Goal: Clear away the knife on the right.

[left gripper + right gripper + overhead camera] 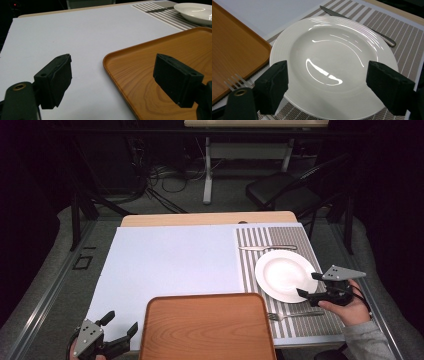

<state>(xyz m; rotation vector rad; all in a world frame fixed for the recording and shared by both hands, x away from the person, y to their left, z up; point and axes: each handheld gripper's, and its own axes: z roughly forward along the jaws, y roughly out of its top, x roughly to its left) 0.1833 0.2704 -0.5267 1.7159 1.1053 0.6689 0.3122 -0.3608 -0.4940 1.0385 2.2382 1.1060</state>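
Dim worktop point(165, 265): my right tongs point(311, 285) wide over white round ceramic plate point(282, 275), left tongs point(121, 322) wide too; glazed rim could slip, clipping steel fork point(295, 315).

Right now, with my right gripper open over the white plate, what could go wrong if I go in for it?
1. The right gripper hangs over the white plate, not at its rim; the glossy rim may slip from the jaws.
2. The fork and knife lie close beside the plate and could get knocked.
3. The wooden tray has a raised rim; the plate might catch on it.
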